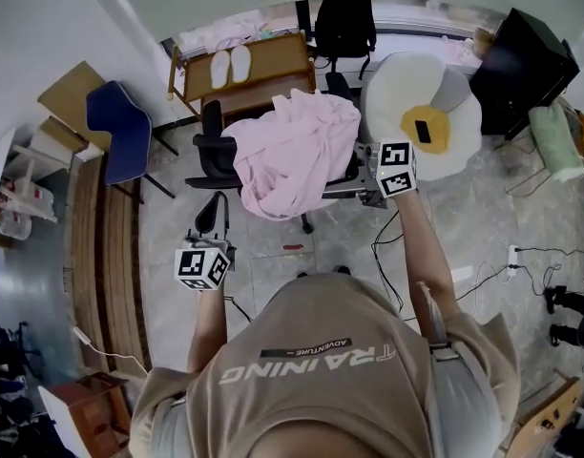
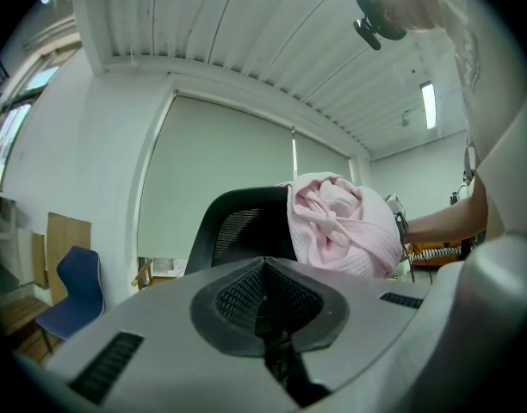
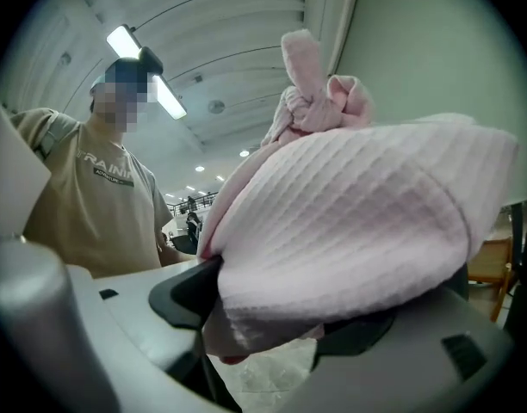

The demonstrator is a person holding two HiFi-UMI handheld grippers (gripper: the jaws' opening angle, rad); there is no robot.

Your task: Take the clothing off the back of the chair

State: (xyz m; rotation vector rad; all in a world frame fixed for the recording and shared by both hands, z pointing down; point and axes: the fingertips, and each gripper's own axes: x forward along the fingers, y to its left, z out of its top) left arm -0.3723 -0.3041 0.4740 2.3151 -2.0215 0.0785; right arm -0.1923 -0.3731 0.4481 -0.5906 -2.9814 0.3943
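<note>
Your left gripper [image 2: 264, 282] hangs low and well short of the chair [image 1: 212, 153], with its jaws pressed together on nothing. It looks up at the black mesh back from below, so I read it as parked out of the way while the other side does the work. (If you want a second hold, those jaws must spread first.)

Moving right, the pink clothing [image 1: 294, 151] lies heaped on the chair, bunched over one side of the top of its back and spilling down over the seat. As far as these views show, it is held there by its own weight alone, draped rather than hooked. That is why a lift up and toward you looks wiser than a sideways drag: pull across and the folds may snag, or the chair may turn under the load.

At the right edge of the heap, your right gripper [image 3: 276, 325] has the waffle-knit fabric pinched between its jaws, and a thick fold bulges over them. The bite is on an outer edge, so expect the rest to trail and hang once it rises.

Beyond it, the egg-shaped cushion [image 1: 424, 113] rests on the floor just beside the chair, near enough for a trailing hem to brush.
</note>
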